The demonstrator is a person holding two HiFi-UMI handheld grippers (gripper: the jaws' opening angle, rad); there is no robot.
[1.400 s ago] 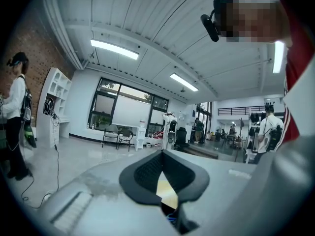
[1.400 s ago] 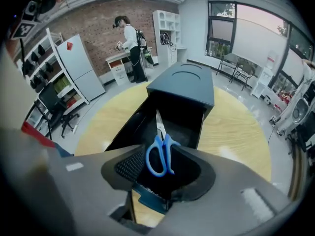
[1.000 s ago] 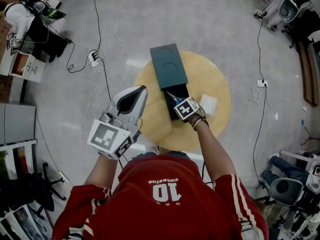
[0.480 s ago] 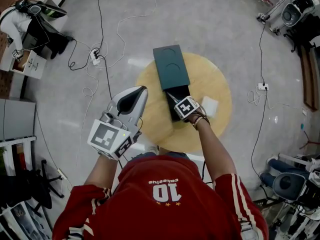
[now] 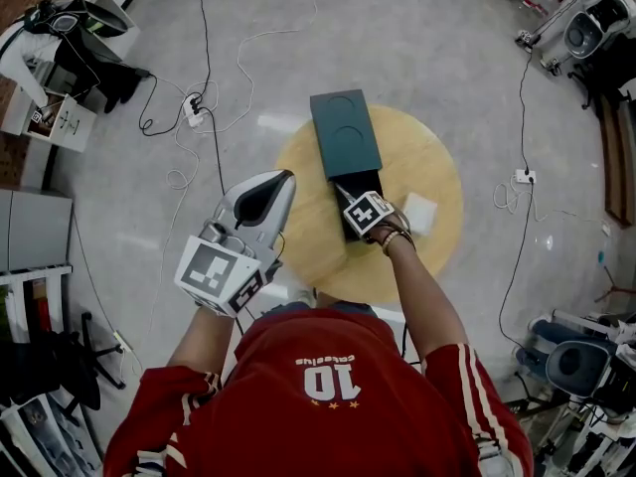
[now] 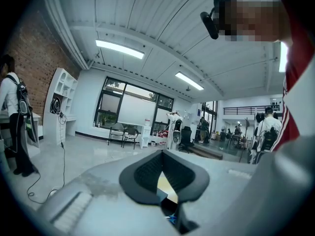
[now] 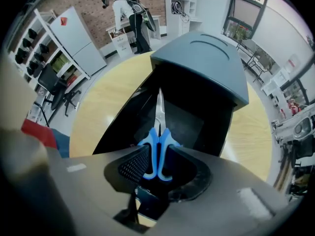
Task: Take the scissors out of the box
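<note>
A dark teal box sits on the round wooden table (image 5: 298, 232), its lid (image 5: 345, 132) slid back off the black tray (image 7: 189, 124). Blue-handled scissors (image 7: 158, 154) lie in the tray with their silver blades pointing toward the lid. A sliver of blade (image 5: 343, 191) shows in the head view. My right gripper (image 7: 158, 151) points straight down into the tray (image 5: 364, 183), and its jaws are closing around the handles. The left pad is at a handle, while a gap remains on the right. My left gripper (image 5: 286, 175) hangs left of the table, shut and holding nothing (image 6: 161, 156).
A small white square (image 5: 417, 212) lies on the table right of the box. Cables and a power strip (image 5: 192, 113) run across the floor behind the table. A person (image 7: 130, 11) stands by shelves far off.
The right gripper's marker cube has tipped and shifted a little over the open tray. The left gripper has stayed where it was.
</note>
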